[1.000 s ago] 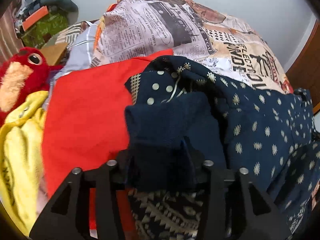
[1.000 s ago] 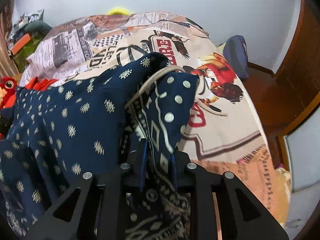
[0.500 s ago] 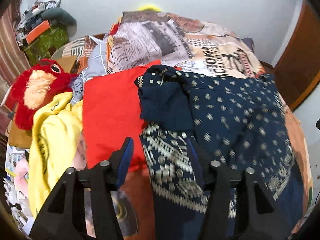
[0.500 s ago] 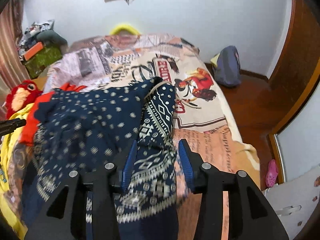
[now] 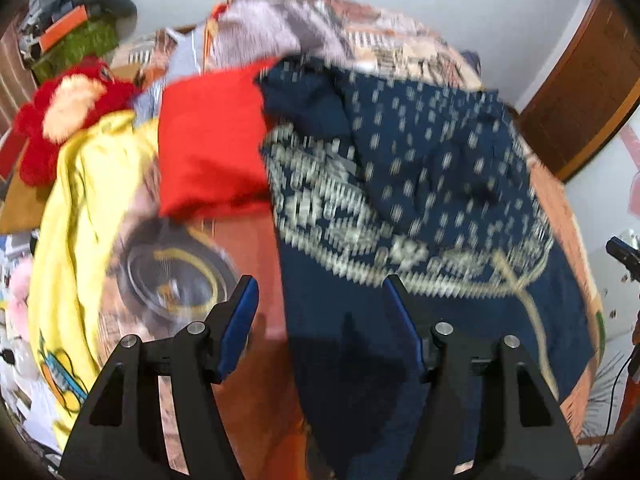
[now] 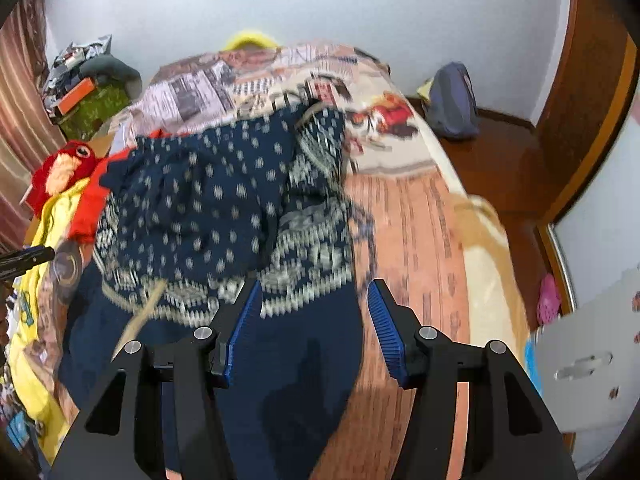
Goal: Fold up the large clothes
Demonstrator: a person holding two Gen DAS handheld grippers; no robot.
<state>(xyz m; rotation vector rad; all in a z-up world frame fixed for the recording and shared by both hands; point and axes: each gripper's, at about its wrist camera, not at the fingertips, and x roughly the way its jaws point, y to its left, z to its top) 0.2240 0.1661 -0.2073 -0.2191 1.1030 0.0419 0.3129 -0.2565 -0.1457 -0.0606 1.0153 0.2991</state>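
- Navy-blue cloth garment w/ cream dot and zigzag print [image 5: 420, 184] lies folded over itself on the bed, spread across its middle; both views blurred.
- Left gripper [image 5: 320, 320]: jaws stand apart and have just been opening; blue pads clear of the cloth, nothing pinched. Garment's plain navy edge shows below, in the gap betw. the fingers, not touched.
- Right gripper [image 6: 314, 328]: jaws apart, have just been opening too; nothing gripped. Same garment [image 6: 224, 208] lies under and ahead of it.
- Cream drawstring cord [image 6: 140, 320] trails over the garment's patterned band, left of the right gripper.
- Bed w/ newspaper-and-poster print cover [image 6: 400, 216] carries it all.
- Bright red folded cloth [image 5: 208, 140] lies just beside the garment, touching its left edge.
- Yellow printed cloth [image 5: 80, 208] further left, at bed edge.
- Red plush toy w/ pale face [image 5: 68, 108] sits behind the yellow cloth.
- Blue-grey backpack [image 6: 452, 100] on the wooden floor by the wall, well apart.
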